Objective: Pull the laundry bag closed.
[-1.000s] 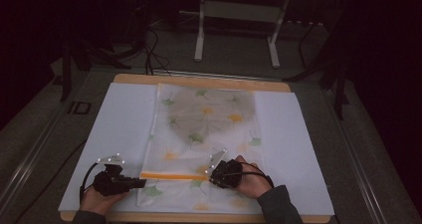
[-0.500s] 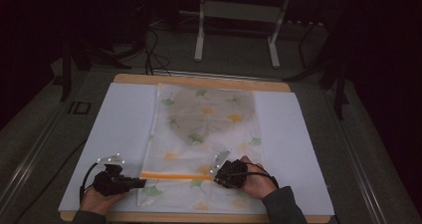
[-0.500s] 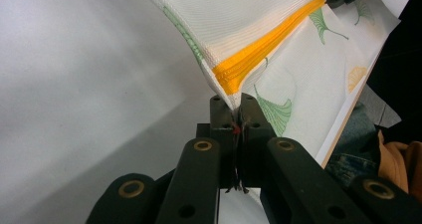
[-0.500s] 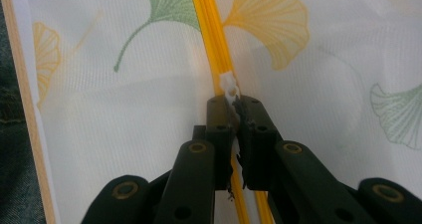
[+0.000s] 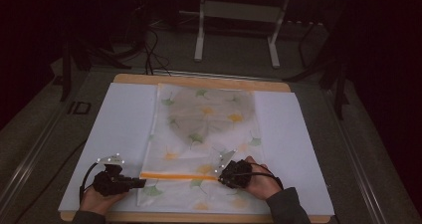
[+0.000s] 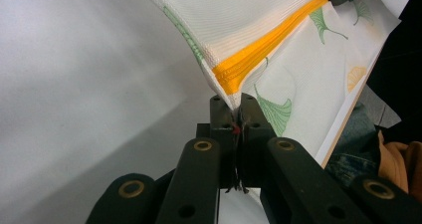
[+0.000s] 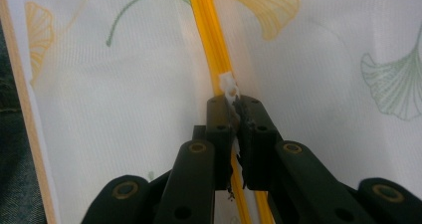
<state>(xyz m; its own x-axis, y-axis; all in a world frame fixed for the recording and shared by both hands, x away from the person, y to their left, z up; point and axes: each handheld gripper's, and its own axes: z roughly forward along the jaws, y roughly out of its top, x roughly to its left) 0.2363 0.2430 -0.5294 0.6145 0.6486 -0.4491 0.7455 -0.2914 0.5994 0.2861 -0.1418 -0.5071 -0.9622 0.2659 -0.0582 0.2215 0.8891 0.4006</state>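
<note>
A white mesh bag (image 5: pixel 206 119) printed with green and yellow ginkgo leaves lies flat on the white table cover (image 5: pixel 119 129). An orange zipper (image 5: pixel 174 175) runs across its near end. My left gripper (image 5: pixel 141 182) is shut on the bag's corner at the zipper's left end, and the fabric (image 6: pixel 239 25) rises from its closed jaws (image 6: pixel 238 102). My right gripper (image 5: pixel 222 176) is farther right on the zipper. Its jaws (image 7: pixel 235 103) are shut on the small white zipper pull (image 7: pixel 228 83), with the orange zipper (image 7: pixel 211 35) running straight ahead.
The table's wooden edge (image 5: pixel 199 217) shows along the near side, close to both hands. Behind the table stand a metal frame's legs (image 5: pixel 200 35) and cables (image 5: pixel 149 50) on the dark floor. Bare white cover lies to the left and right of the bag.
My right gripper has edged slightly to the right along the zipper, so a little more orange shows. The left gripper has stayed where it was.
</note>
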